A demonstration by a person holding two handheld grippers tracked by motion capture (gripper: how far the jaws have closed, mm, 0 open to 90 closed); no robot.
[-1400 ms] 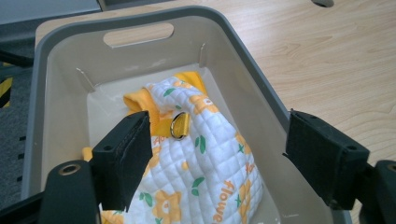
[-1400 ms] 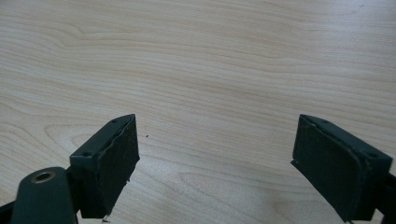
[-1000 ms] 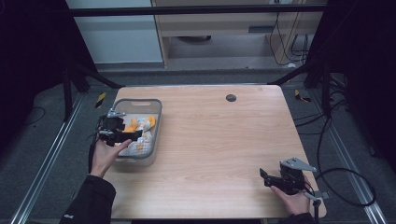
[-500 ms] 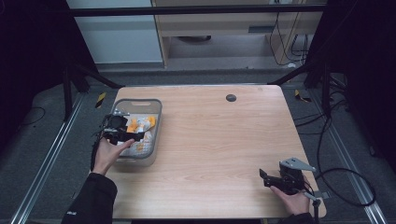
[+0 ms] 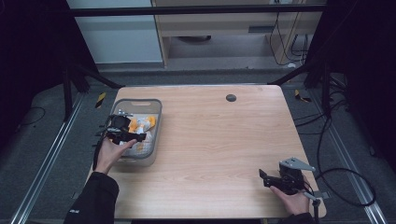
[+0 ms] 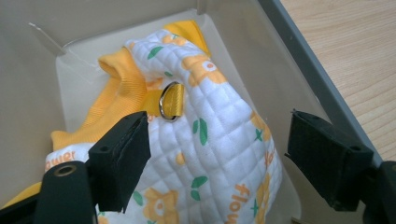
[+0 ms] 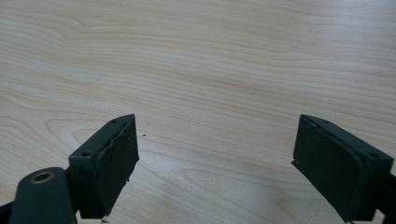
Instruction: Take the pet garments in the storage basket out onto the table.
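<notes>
A grey plastic basket (image 5: 152, 106) stands at the table's left edge and holds a quilted white garment (image 6: 219, 140) with orange flowers, yellow ribbed trim and a metal D-ring (image 6: 169, 101). My left gripper (image 5: 135, 136) hangs open just above the basket; in the left gripper view its jaws stand wide on either side of the garment (image 5: 141, 125) without touching it. At the table's front right corner my right gripper (image 5: 264, 178) rests low, open, with bare wood (image 7: 210, 93) between its jaws.
The light wooden table (image 5: 219, 135) has a small dark round grommet (image 5: 230, 97) near its far edge. Black frame posts and cables surround the table on the floor. The basket's grey rim (image 6: 308, 70) runs close beside my left gripper's right jaw.
My left gripper has moved a little to the right and down, over the garment in the basket. The right gripper has stayed in place.
</notes>
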